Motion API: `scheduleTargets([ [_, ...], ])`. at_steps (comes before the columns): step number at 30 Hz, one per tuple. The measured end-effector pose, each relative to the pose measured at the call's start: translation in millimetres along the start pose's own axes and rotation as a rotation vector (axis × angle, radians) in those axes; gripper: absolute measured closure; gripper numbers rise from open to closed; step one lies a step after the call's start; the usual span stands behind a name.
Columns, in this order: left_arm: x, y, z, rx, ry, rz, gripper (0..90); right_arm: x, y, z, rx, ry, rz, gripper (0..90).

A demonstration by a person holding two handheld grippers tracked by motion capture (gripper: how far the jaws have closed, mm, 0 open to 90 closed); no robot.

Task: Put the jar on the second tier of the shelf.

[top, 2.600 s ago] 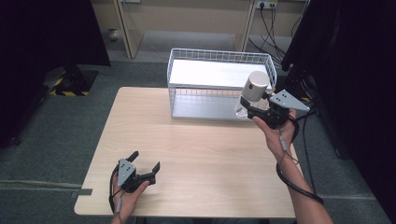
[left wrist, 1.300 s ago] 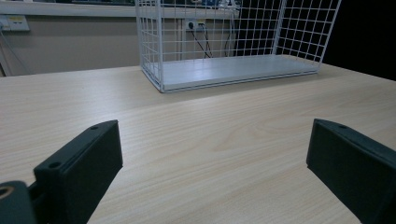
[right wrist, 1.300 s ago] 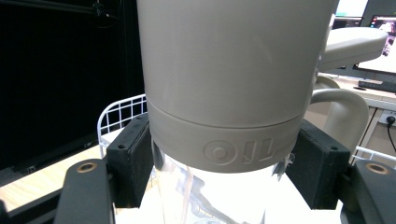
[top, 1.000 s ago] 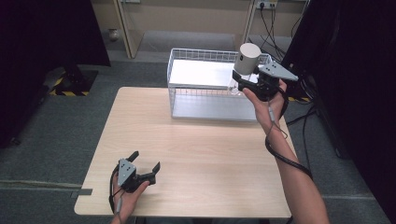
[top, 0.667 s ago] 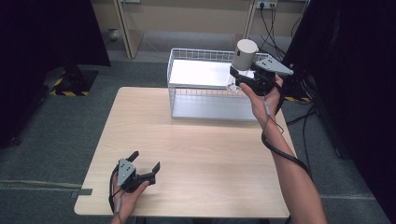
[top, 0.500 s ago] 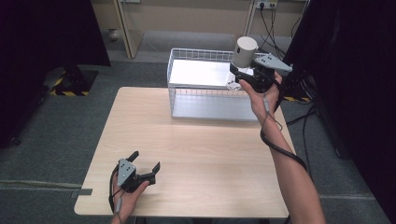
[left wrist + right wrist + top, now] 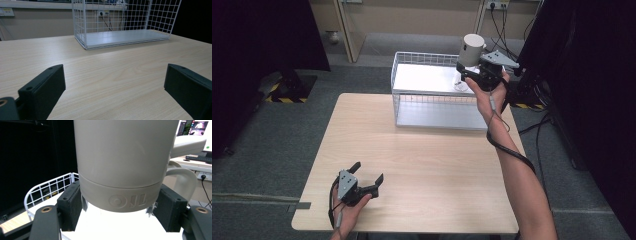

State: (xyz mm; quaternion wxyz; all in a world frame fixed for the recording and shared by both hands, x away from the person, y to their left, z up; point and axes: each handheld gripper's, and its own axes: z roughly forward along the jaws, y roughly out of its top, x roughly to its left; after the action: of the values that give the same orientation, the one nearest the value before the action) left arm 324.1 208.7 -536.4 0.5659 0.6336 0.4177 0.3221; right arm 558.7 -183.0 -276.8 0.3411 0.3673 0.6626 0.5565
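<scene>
resting at the near left corner of the counter [image 7: 427,150], the left tongs [image 7: 362,181] sit in the person's left hand [image 7: 352,202], jaws spread wide with bare wood grain between them in the left gripper view, nothing held. the counter is a light wooden top, and its middle stretch carries nothing but the grain. farther back, a white wire basket [image 7: 412,92] stands on the far part of the counter, right of centre, its pale solid floor lit brightly and its grid walls upright. above the basket's far right corner, the right tongs [image 7: 473,70] are raised in the person's right hand [image 7: 487,92], the forearm reaching up along the counter's right edge with a cable trailing down beside it. these tongs are pinching a beige cylindrical mug [image 7: 472,50], held upright and clear of the basket. in the right gripper view the two black jaws press against opposite sides of the mug [image 7: 122,165] at a raised band bearing an embossed mark, a curved handle [image 7: 183,182] showing at the right, and the basket rim [image 7: 47,186] lying below.
</scene>
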Motion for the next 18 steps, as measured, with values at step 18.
scheduleTargets([
  [18, 0.3, 0.1, 0.1, 0.000, 0.003, 0.006, 3.0, -8.5, -0.5, 31.5, 0.027, -0.030, 0.028, 31.2],
])
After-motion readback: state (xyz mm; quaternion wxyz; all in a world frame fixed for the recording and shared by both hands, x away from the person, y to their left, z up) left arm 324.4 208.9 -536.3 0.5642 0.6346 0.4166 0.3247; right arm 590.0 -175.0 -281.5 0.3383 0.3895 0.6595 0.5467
